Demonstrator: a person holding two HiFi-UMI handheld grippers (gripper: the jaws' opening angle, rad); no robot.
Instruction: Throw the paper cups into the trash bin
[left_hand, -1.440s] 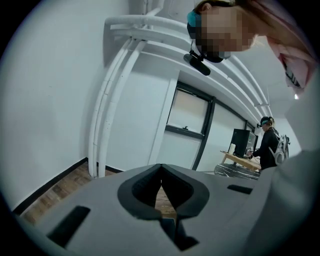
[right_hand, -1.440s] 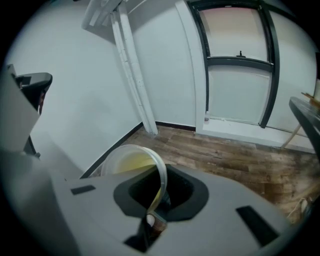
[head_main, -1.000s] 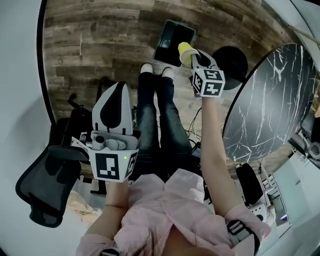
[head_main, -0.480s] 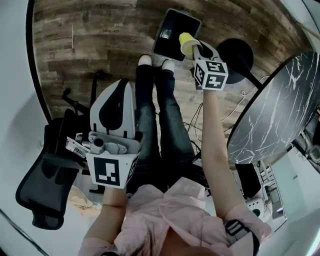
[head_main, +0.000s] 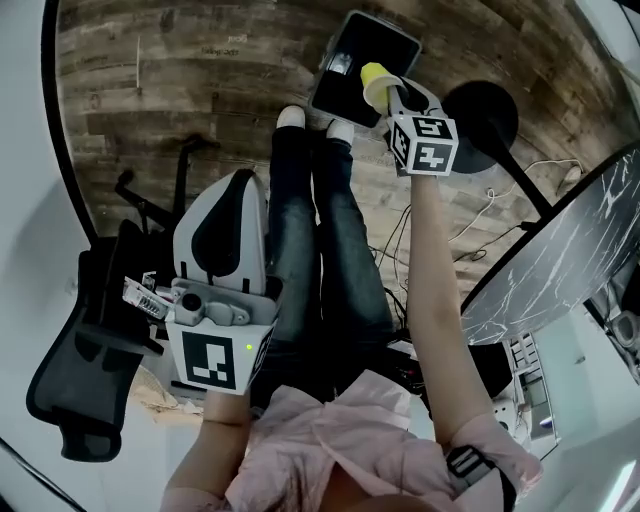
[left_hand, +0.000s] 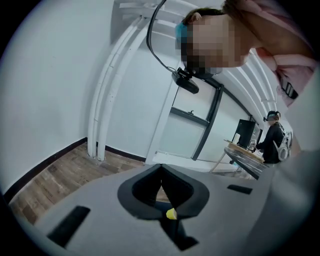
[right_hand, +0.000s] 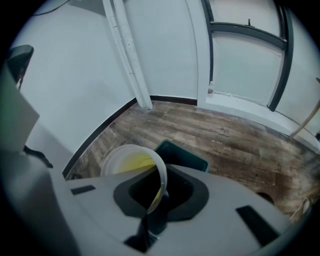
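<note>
Two grippers are in my hands, seen from above over a brown wood-plank floor (head_main: 200, 60). My right gripper (head_main: 385, 95) pinches one yellow paper cup (head_main: 373, 80) by its thin rim. The jaws are almost together, with only the cup wall between them. In the right gripper view the cup (right_hand: 131, 162) lies tipped on its side, so I look into its yellow inside past a white rim.

A dark rectangular open-topped trash bin (head_main: 385, 40) stands on the floor just beyond my white shoes (head_main: 291, 118). From above, the cup overlaps the bin's near edge. In the right gripper view the bin (right_hand: 186, 159) shows just behind the cup.

My left gripper (head_main: 240, 180) is well apart from the bin, out beside my left leg. Its jaws are pressed together with nothing between them.

I judge this to be the carry-and-drop step: the cup is gripped and brought to the bin, but not yet released. The next move calls for bringing the cup squarely over the bin's opening, then spreading the right jaws so it falls inside. Because the pinch is on one side of the rim, the cup may swing as it leaves. It should be well within the bin's edges before I let go.
</note>
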